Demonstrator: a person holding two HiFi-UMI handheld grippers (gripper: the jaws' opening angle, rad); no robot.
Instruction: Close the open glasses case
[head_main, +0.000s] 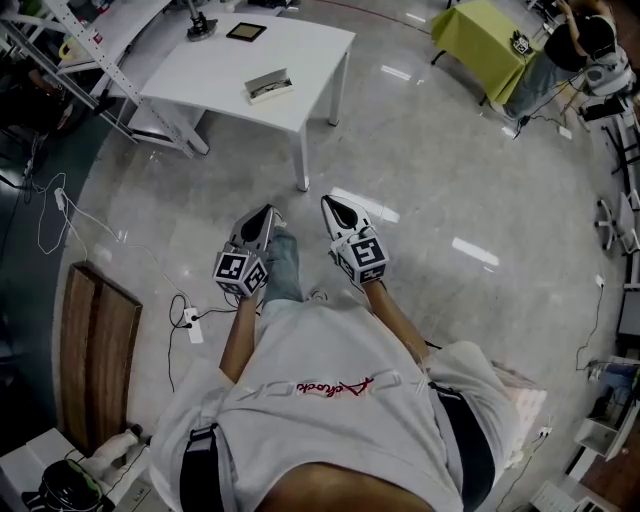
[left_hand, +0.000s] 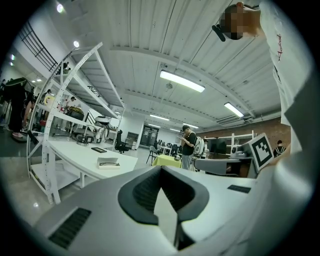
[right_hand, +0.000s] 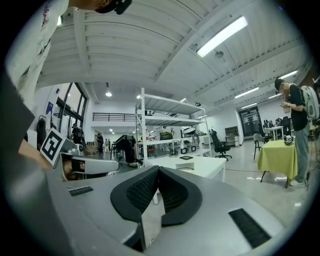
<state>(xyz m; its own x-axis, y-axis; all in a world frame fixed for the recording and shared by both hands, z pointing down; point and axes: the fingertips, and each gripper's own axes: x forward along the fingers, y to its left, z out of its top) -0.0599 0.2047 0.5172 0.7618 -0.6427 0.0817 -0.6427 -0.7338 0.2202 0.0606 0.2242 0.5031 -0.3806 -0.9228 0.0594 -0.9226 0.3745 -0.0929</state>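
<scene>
The open glasses case (head_main: 268, 86) lies on the white table (head_main: 300, 55) in the upper left of the head view, near the table's lower edge, its lid raised. Higher on the same table we see a dark flat square (head_main: 246, 32), well apart from the case. In the left gripper view the case (left_hand: 108, 162) appears at left of centre on the tabletop; in the right gripper view it (right_hand: 186, 168) sits just above the jaws, small and distant.

Both grippers hang at frame centre, over the glossy floor and well short of the table. The left gripper (head_main: 266, 212) has its jaws together with nothing between them, as its own view (left_hand: 161, 170) shows. The right gripper (head_main: 330, 203) likewise has its jaws pressed together and empty (right_hand: 157, 169).

At the upper right we note a table under a yellow-green cloth (head_main: 480, 35), and at the lower left a wooden board (head_main: 95, 350).
</scene>
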